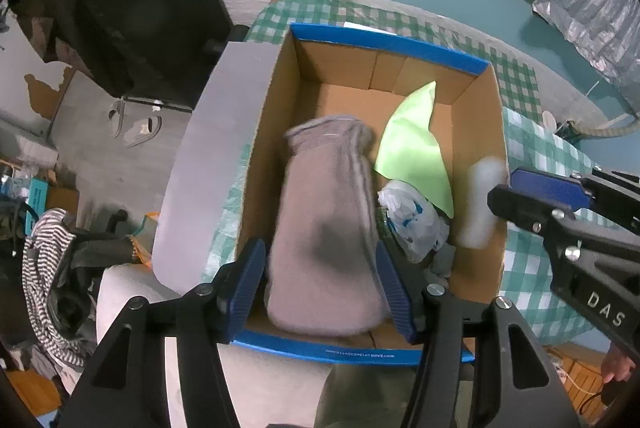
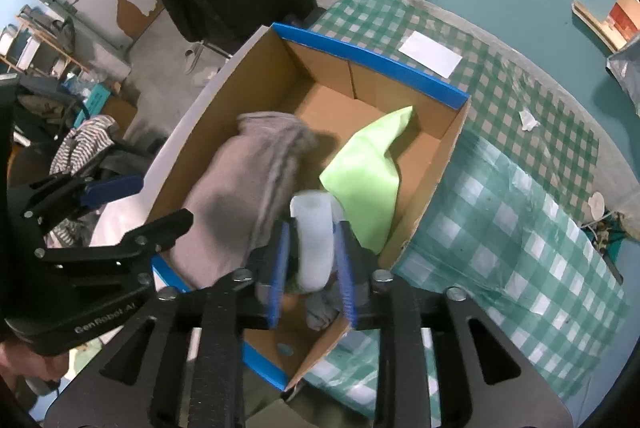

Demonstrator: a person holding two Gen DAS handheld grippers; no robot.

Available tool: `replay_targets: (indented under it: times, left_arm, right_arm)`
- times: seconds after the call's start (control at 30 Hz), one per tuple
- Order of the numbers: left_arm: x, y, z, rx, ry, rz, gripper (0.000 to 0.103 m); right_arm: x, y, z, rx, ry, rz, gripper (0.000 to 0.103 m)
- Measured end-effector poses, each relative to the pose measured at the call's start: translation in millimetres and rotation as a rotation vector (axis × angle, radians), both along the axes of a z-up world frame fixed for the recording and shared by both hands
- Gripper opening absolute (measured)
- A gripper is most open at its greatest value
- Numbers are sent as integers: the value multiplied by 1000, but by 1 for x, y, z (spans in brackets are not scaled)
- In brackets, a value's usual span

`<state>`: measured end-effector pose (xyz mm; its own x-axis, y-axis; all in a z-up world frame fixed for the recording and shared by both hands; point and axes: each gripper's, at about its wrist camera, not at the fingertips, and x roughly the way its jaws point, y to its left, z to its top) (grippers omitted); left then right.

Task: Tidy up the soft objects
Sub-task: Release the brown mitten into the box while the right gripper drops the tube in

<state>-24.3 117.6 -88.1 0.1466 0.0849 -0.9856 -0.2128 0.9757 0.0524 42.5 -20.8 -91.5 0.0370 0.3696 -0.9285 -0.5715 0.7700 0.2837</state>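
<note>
An open cardboard box (image 1: pixel 384 44) with a blue rim stands on a checked tablecloth. My left gripper (image 1: pixel 320 284) points down into it, jaws apart. A blurred grey-brown cloth (image 1: pixel 328 220) lies between the pads, with a gap on the left side. My right gripper (image 2: pixel 313 268) straddles a blurred white foam roll (image 2: pixel 314 240) by the box's right wall, and its pads stand just clear of it. The same roll (image 1: pixel 480 200) shows in the left wrist view. A light green cloth (image 1: pixel 416 152) and a crumpled white plastic bag (image 1: pixel 412 220) also lie in the box.
The green checked tablecloth (image 2: pixel 520 208) carries a white paper slip (image 2: pixel 430 53) behind the box. A grey panel (image 1: pixel 208 148) runs along the box's left side. A striped garment (image 1: pixel 40 268) hangs lower left. A small grey cloth (image 2: pixel 320 312) sits in the box's near corner.
</note>
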Motion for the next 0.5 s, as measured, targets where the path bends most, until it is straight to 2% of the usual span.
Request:
replay_targets:
  times: [0.3, 0.5]
  left_arm:
    - [-5, -3, 18, -4, -28, 9, 65]
    - [-6, -8, 33, -46, -57, 33, 67]
  right_arm:
    - [-1, -11, 20, 1, -38, -26, 51]
    - [2, -27, 37, 13, -58, -65, 53]
